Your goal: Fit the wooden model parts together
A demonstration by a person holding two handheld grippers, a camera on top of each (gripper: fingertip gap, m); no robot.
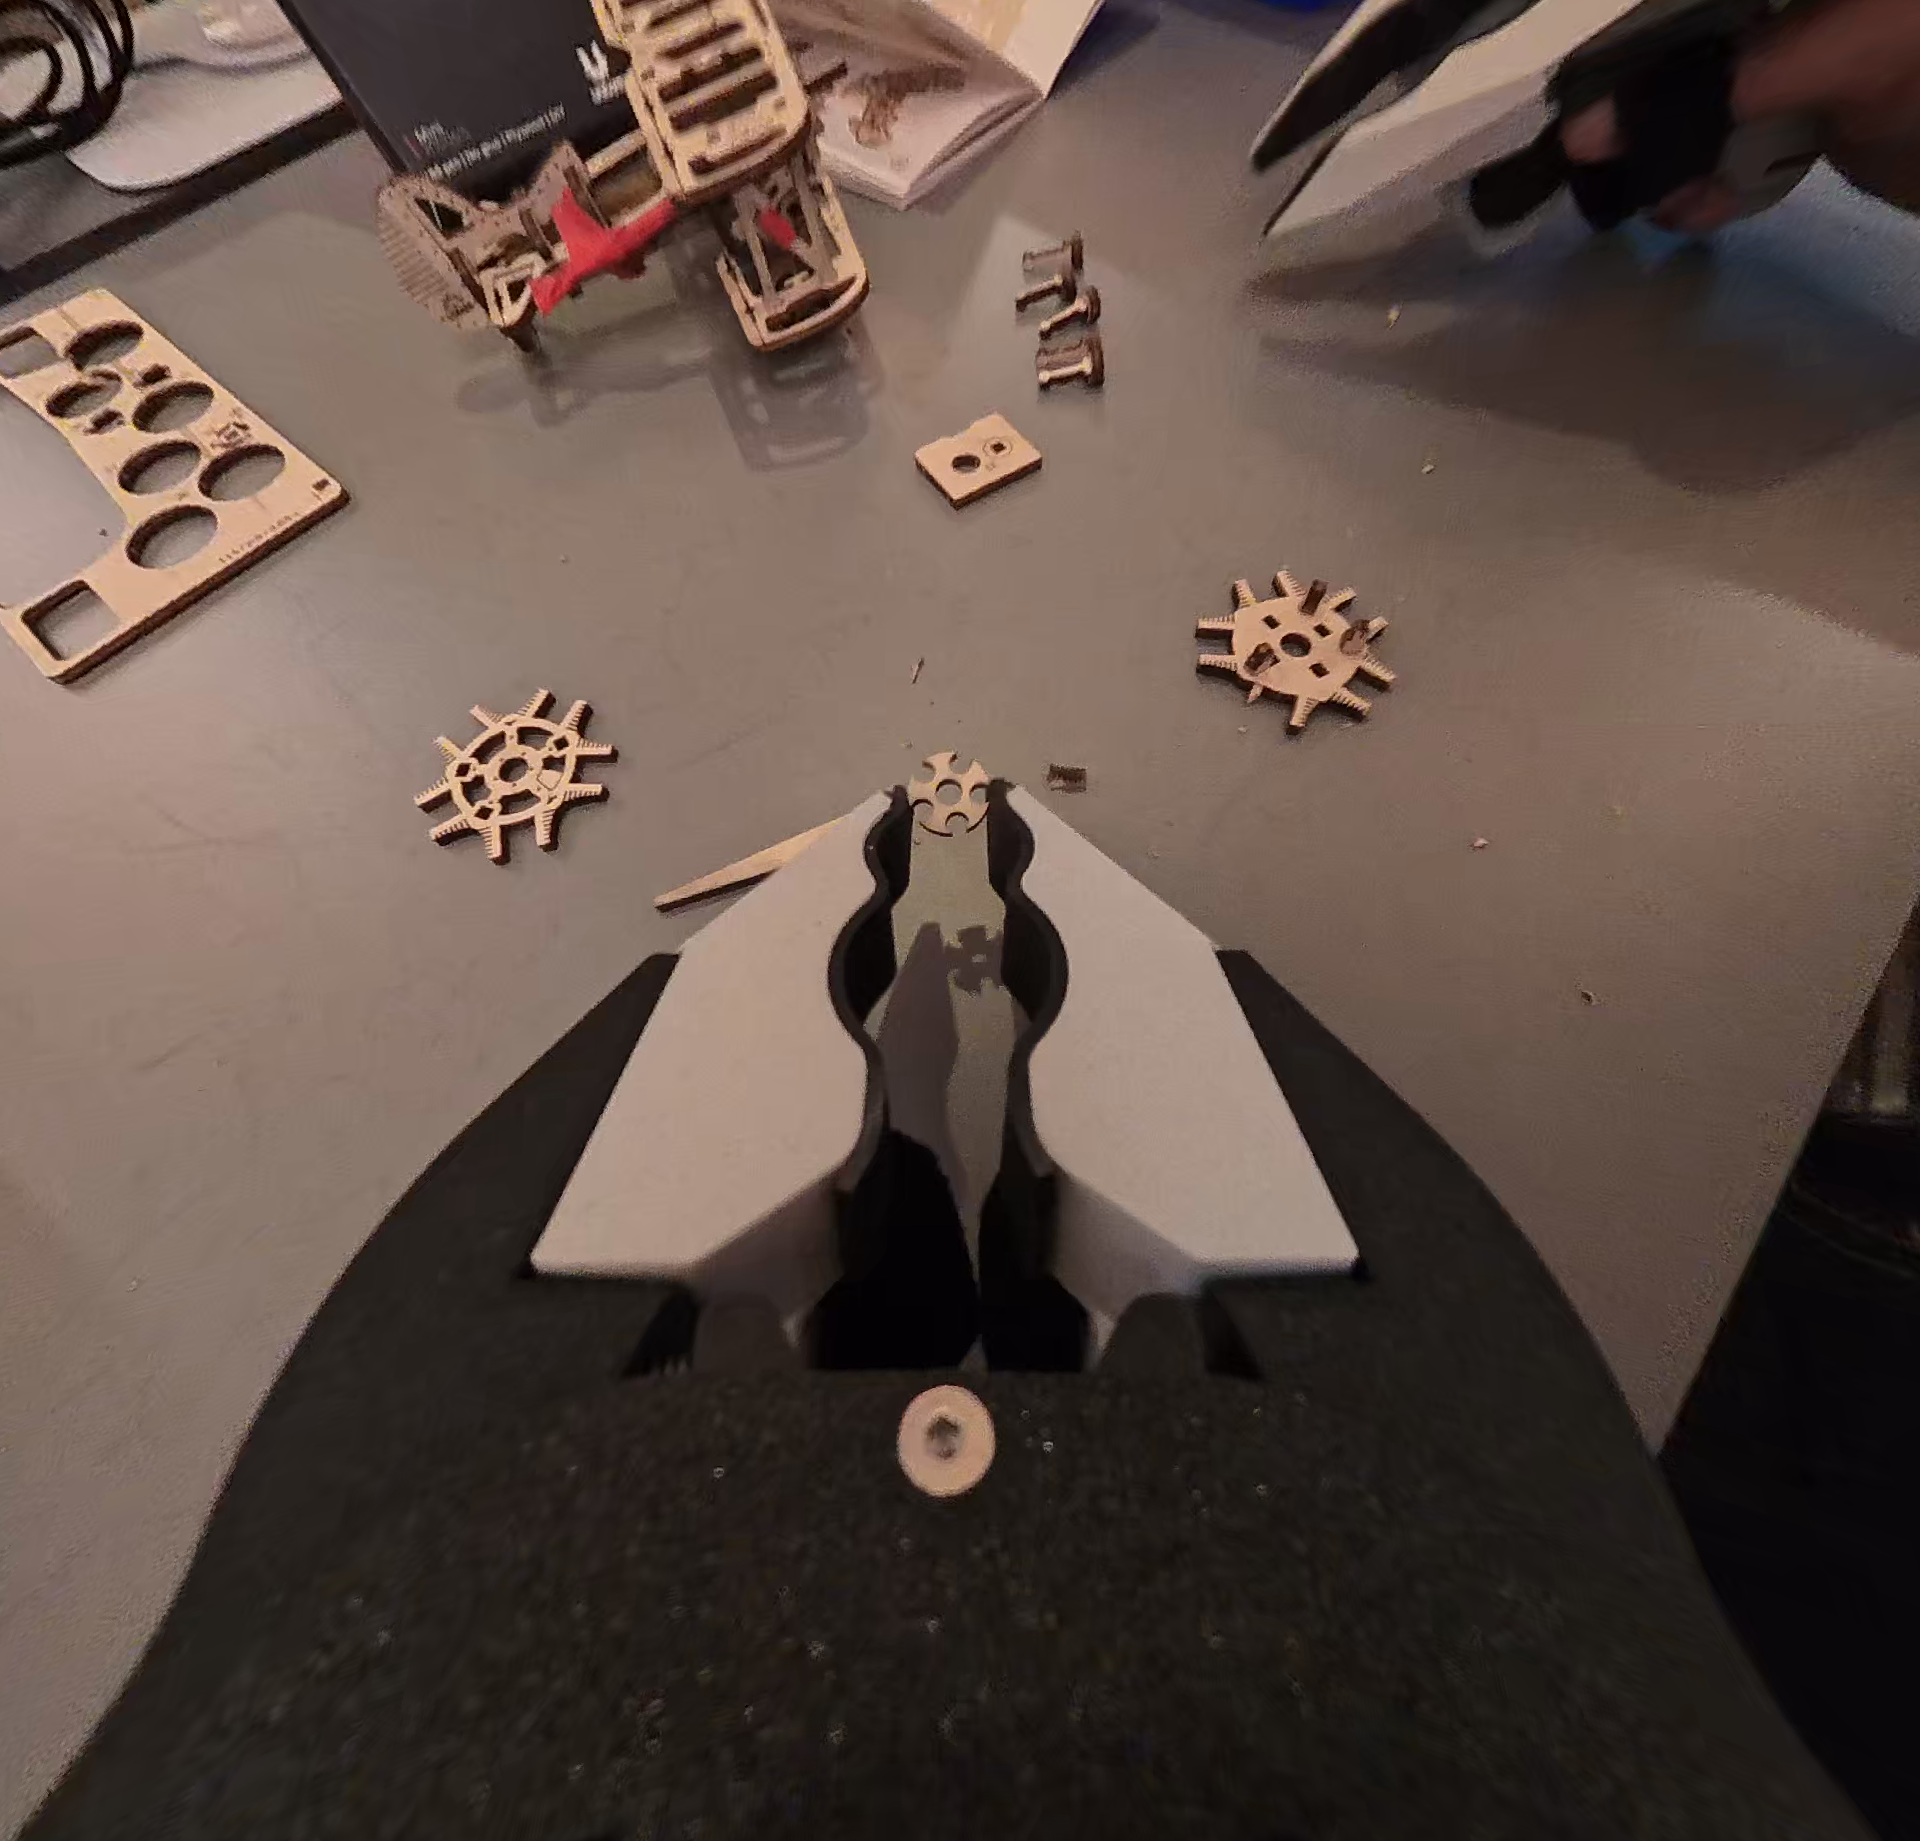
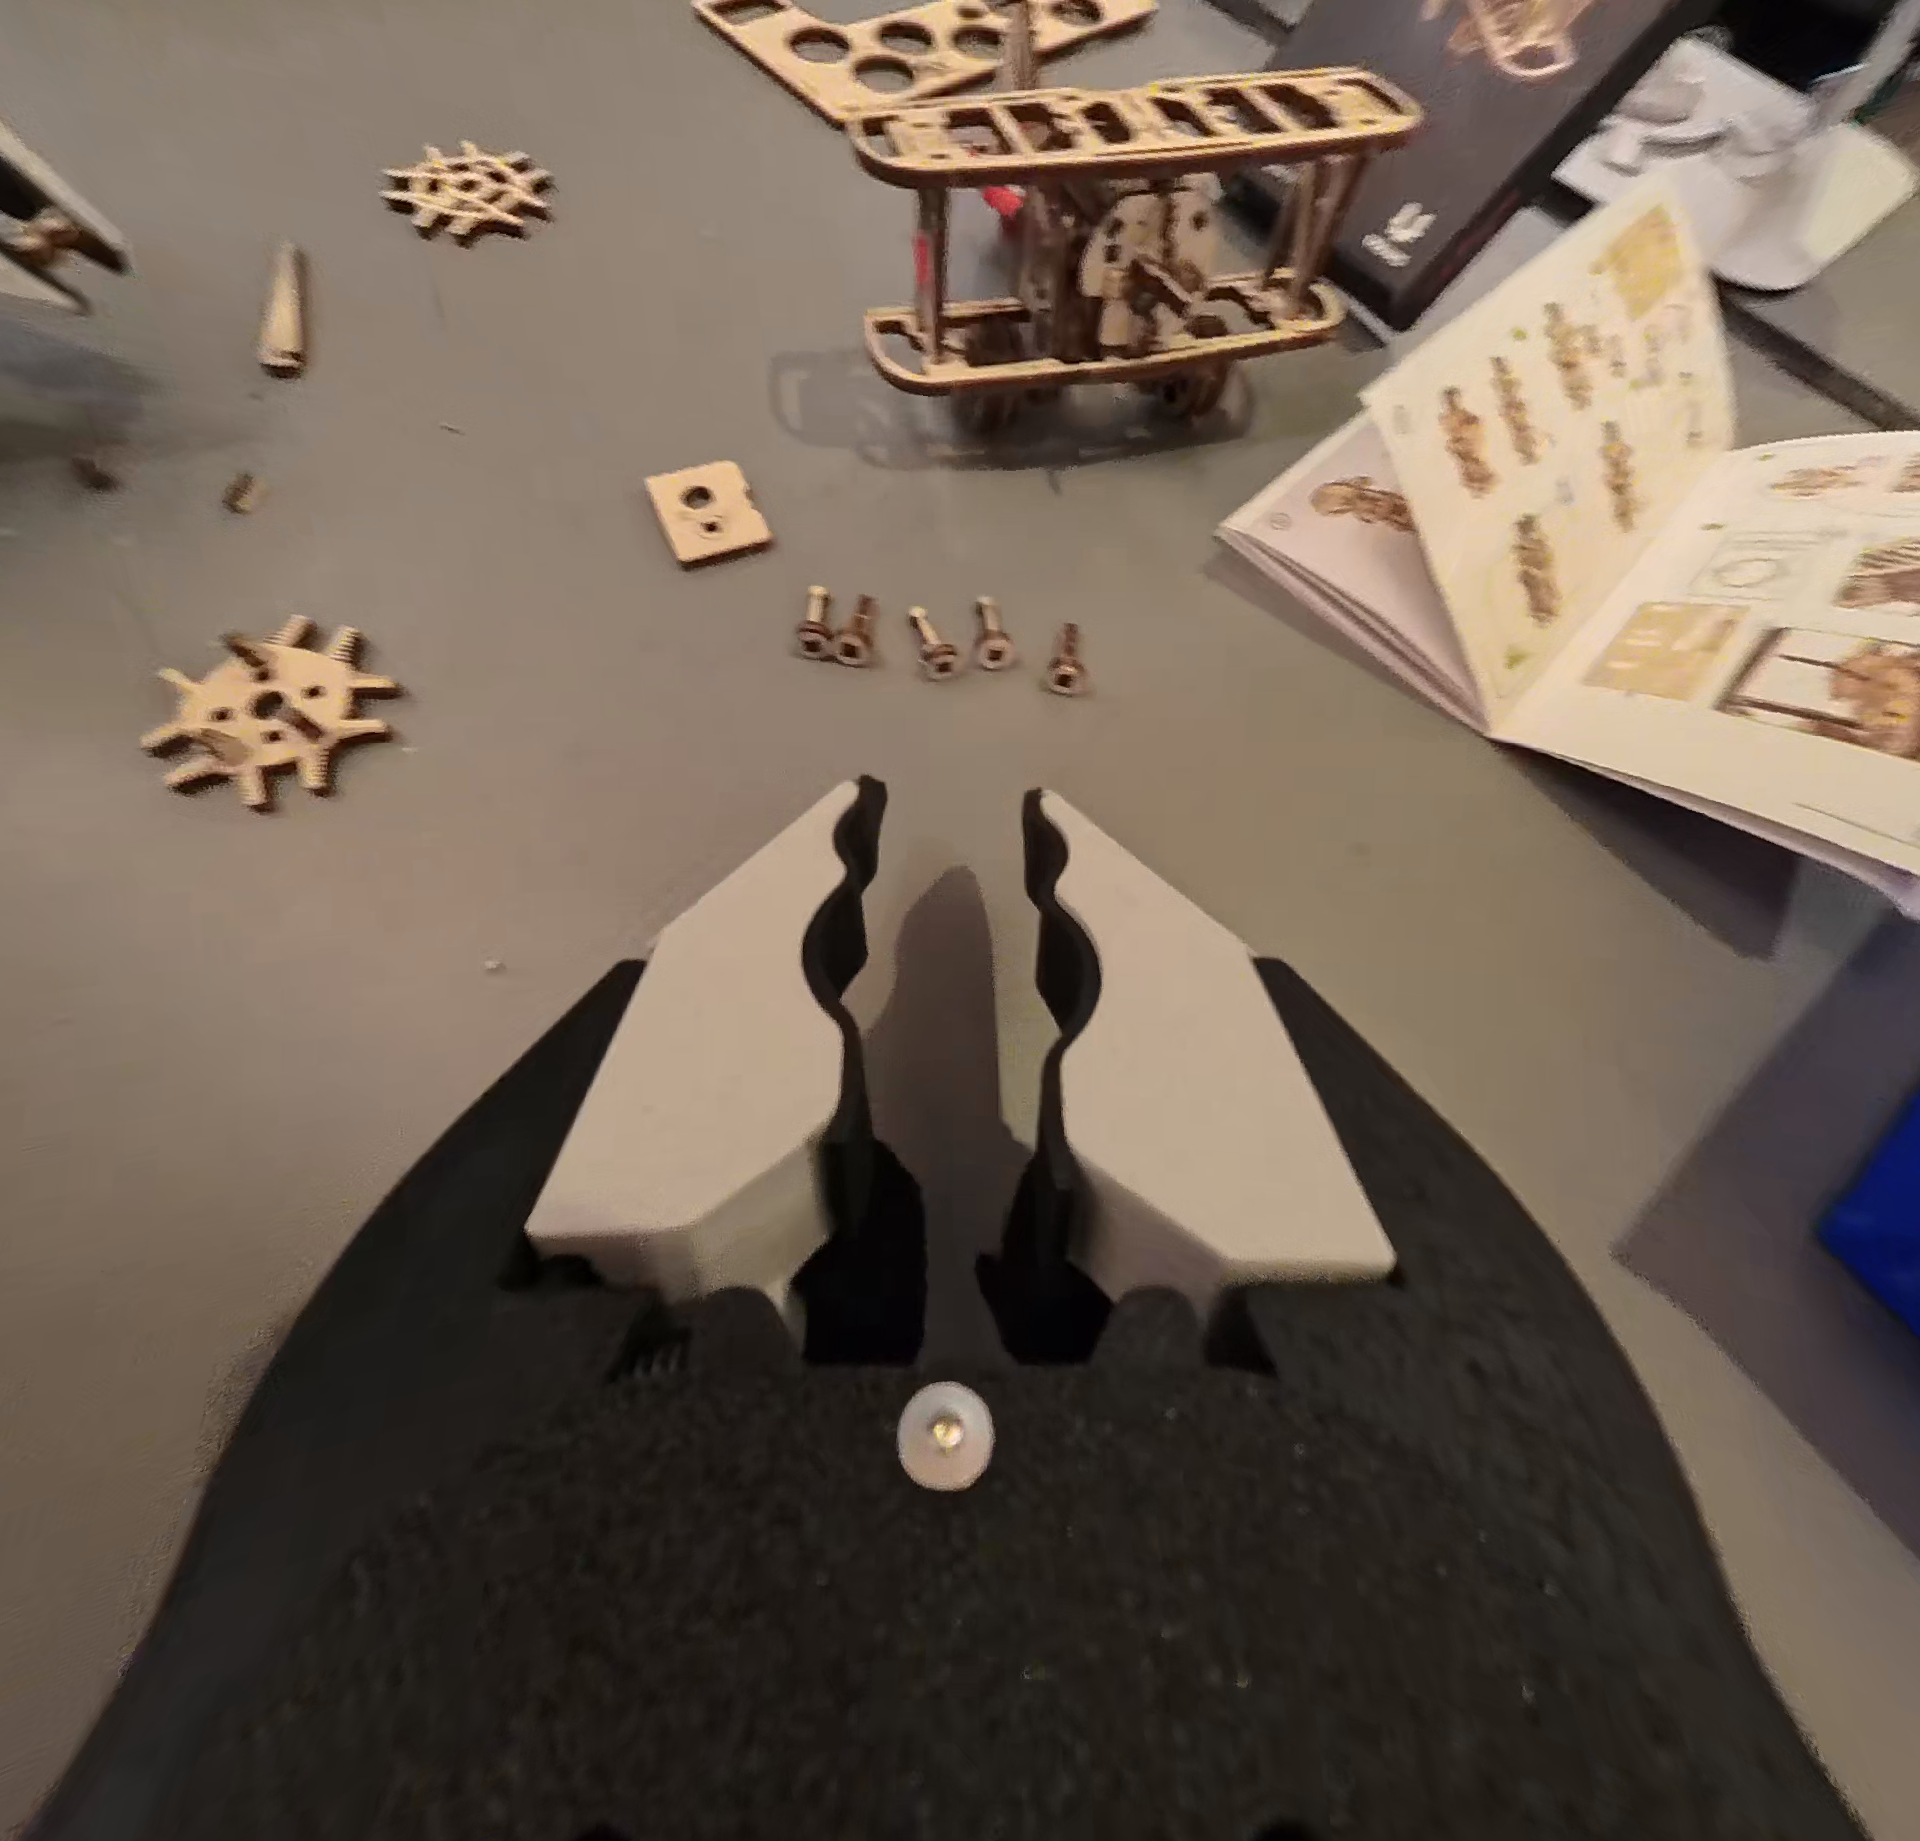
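While left tongs (image 1: 948, 799) pinch small notched disc (image 1: 947, 792), right tongs (image 2: 954, 804) gape empty; black box (image 2: 1538, 98) print unreadable.

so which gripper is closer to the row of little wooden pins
Right. The right gripper hangs just short of the pins, open. The left gripper is farther back across the table, holding a small round disc.

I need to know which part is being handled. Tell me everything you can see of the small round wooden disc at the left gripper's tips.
The small round wooden disc is pale, thin plywood with a centre hole, smaller holes around it and notches cut into its rim. It is pinched at its sides between the tips of the left gripper, held clear above the grey table, where it casts a notched shadow. Nothing else touches it.
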